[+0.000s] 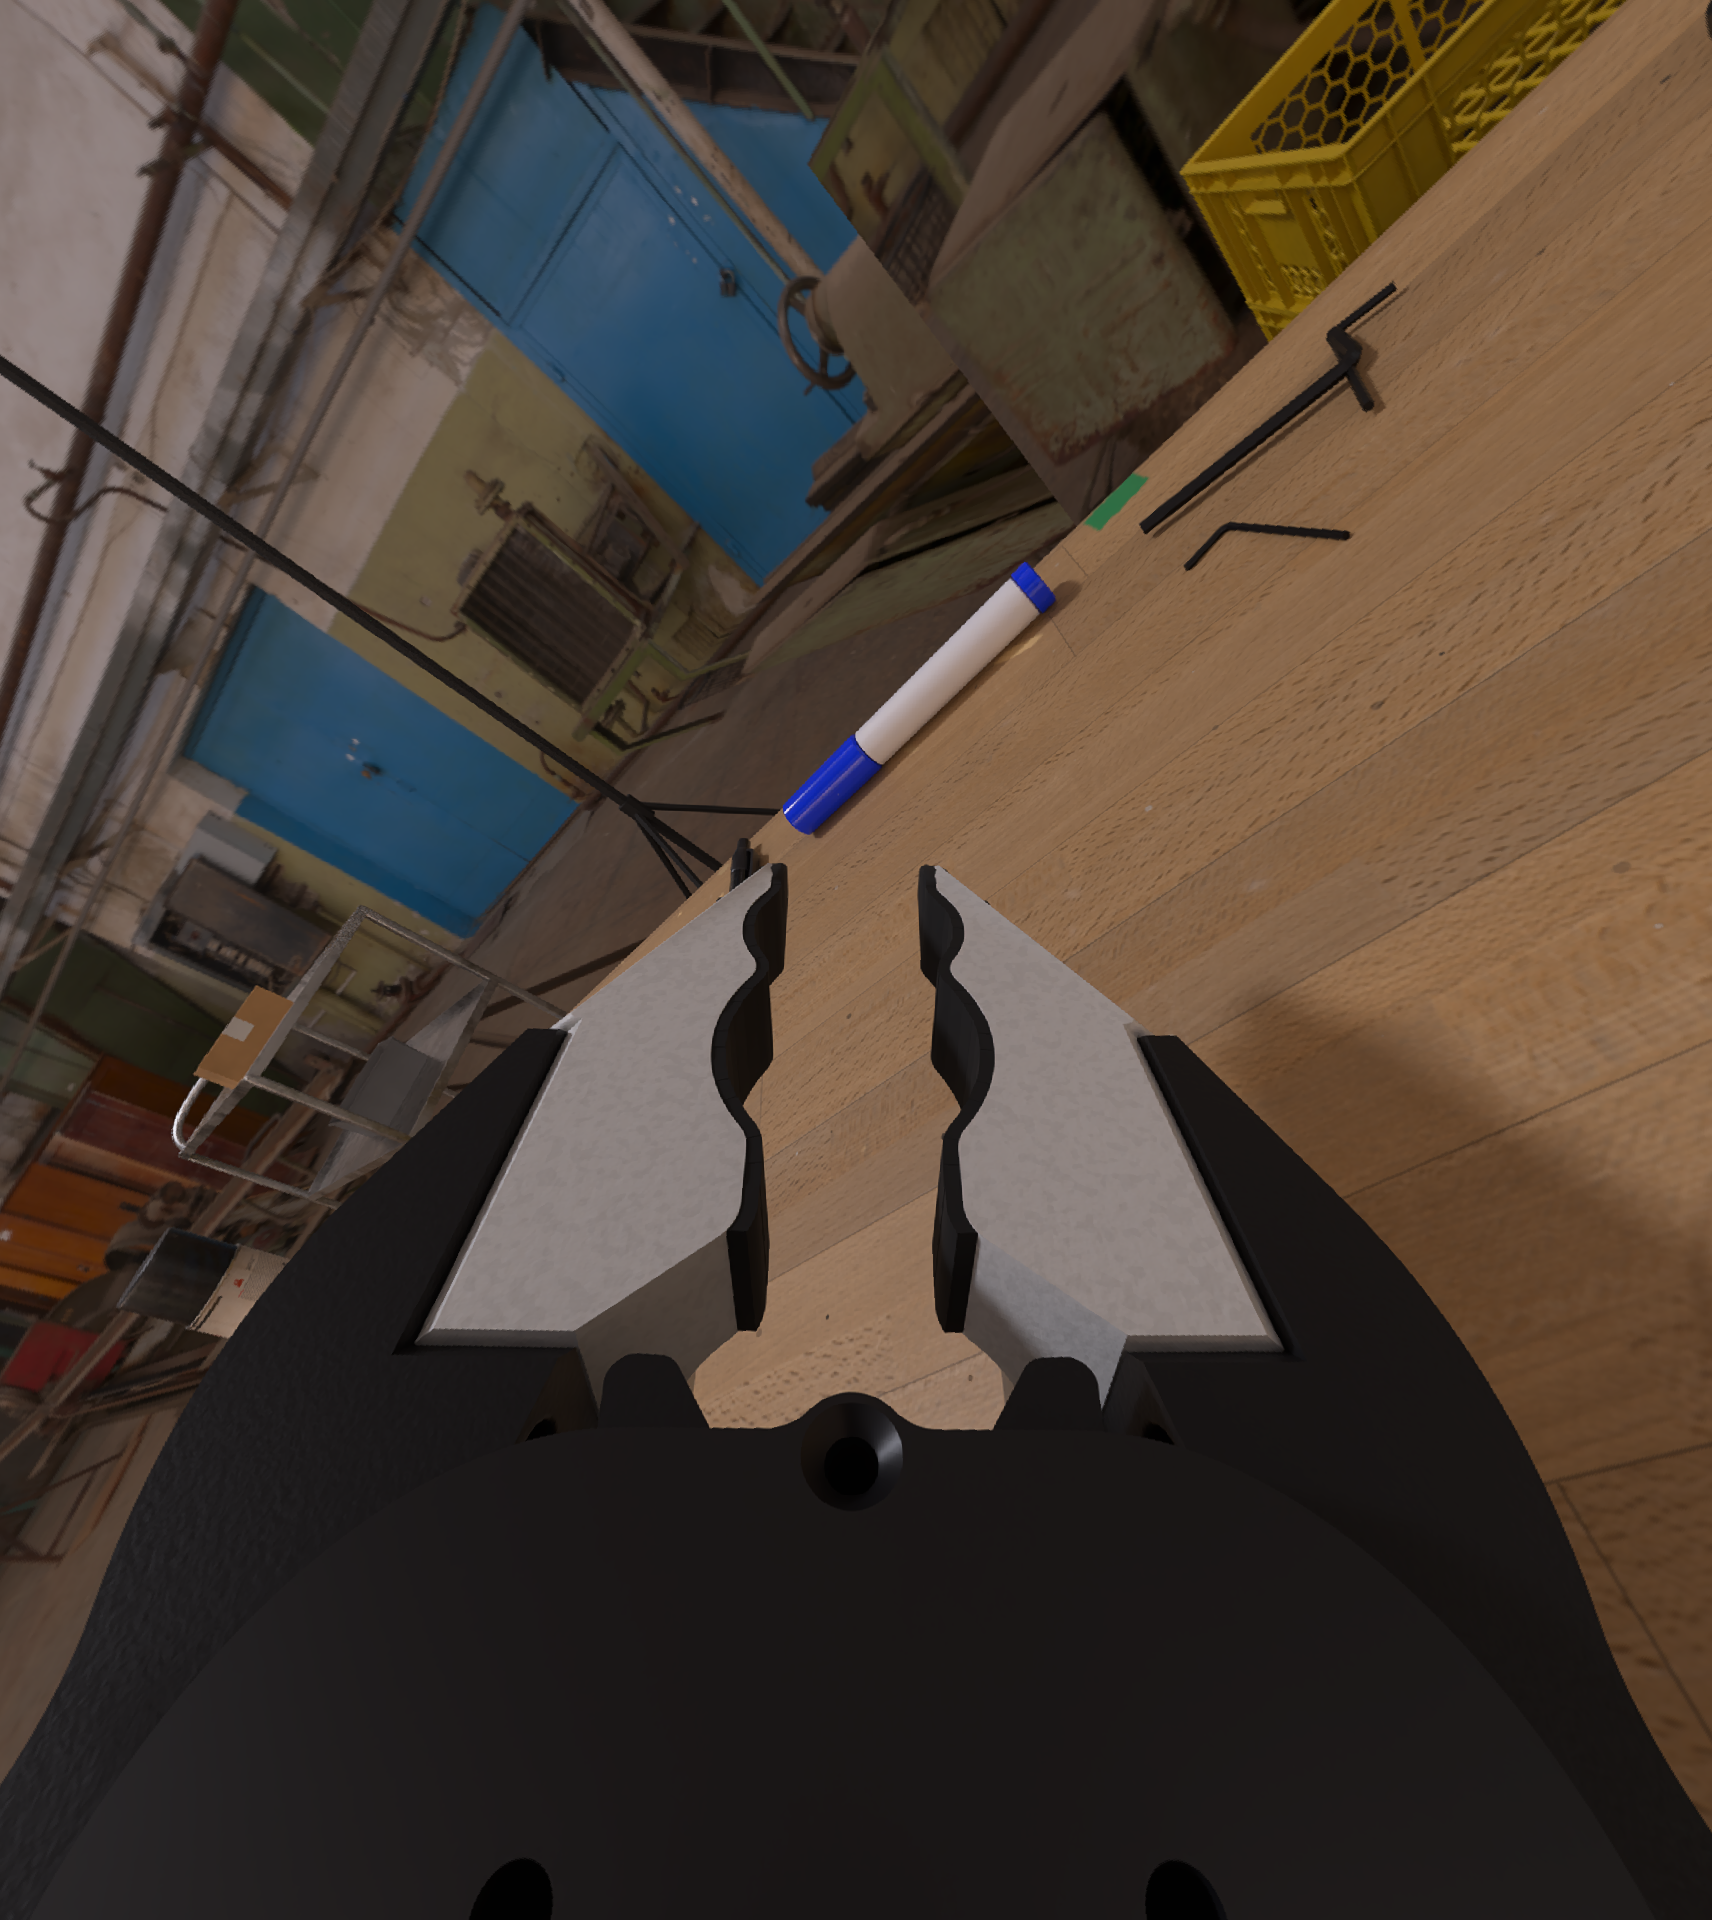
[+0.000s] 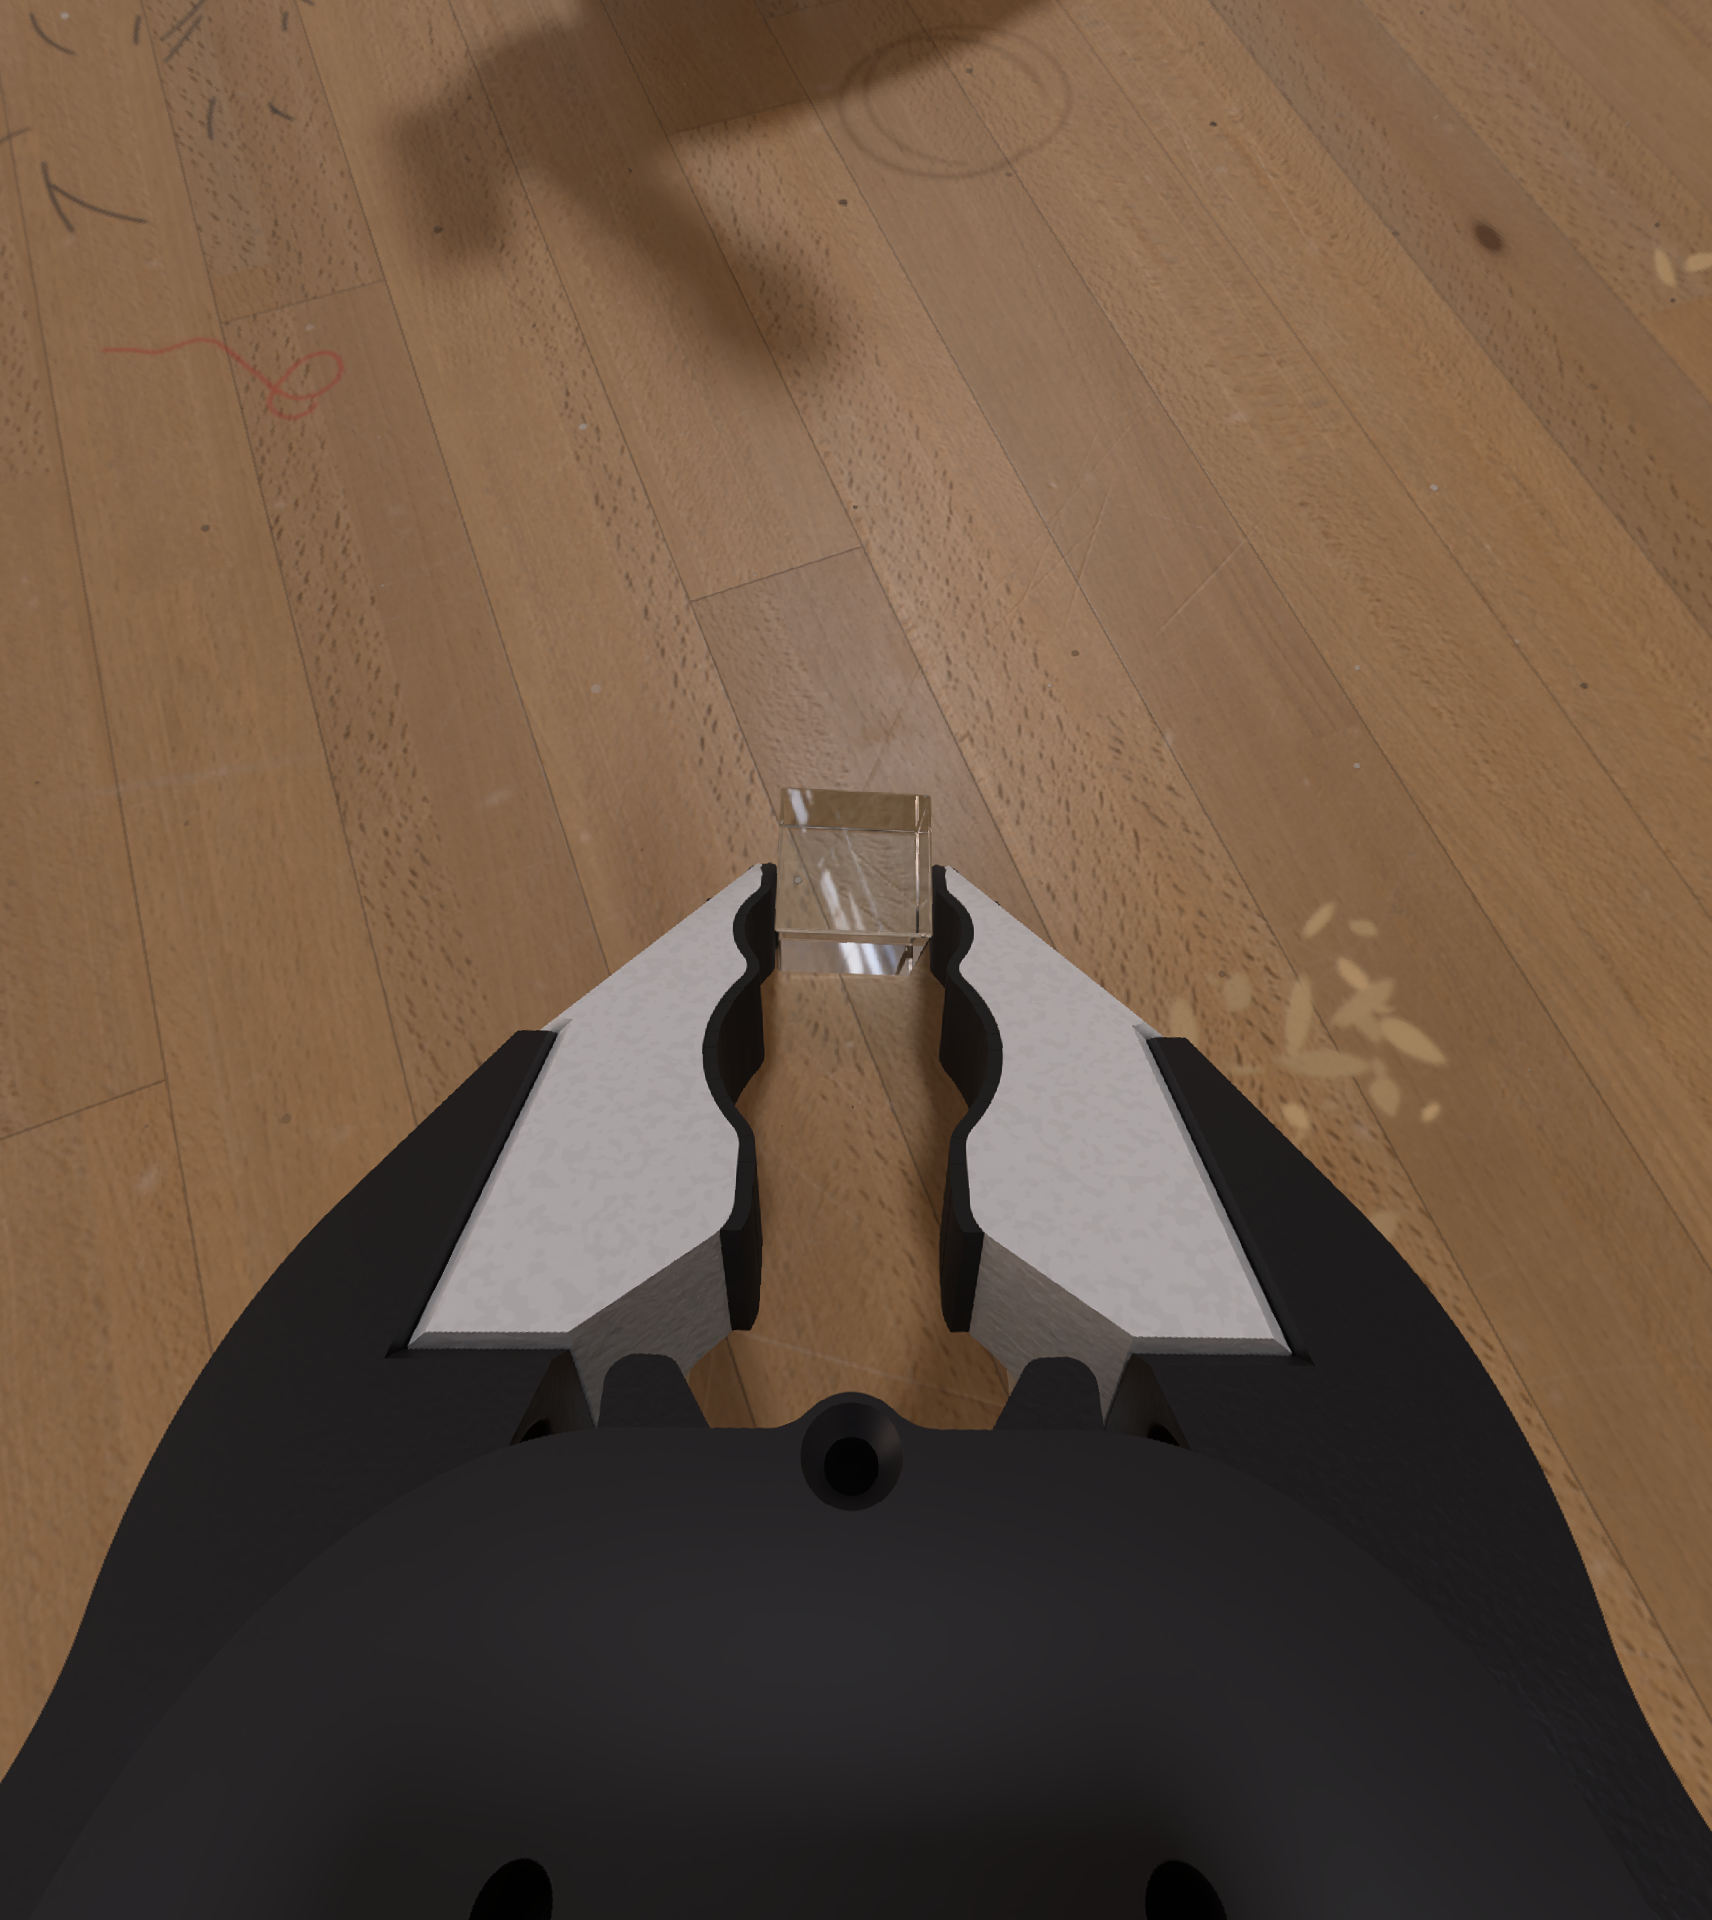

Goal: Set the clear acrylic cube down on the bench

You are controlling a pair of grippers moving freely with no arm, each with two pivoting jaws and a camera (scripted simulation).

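The clear acrylic cube (image 2: 853, 896) sits between the fingertips of my right gripper (image 2: 852, 888), whose black pads touch its two sides. It is held above the wooden bench (image 2: 1247, 520), with no shadow directly under it. My left gripper (image 1: 852, 883) is open and empty. It hovers over the bench (image 1: 1351, 935) near the bench edge and is tilted sideways. The cube does not show in the left wrist view.
A blue-and-white marker (image 1: 919, 712) lies by the bench edge ahead of the left gripper. Farther on are two black hex keys (image 1: 1257, 436) (image 1: 1267, 535), a green tape patch (image 1: 1114, 502) and a yellow crate (image 1: 1351, 156). Wood shavings (image 2: 1351, 1023) lie right of the right gripper.
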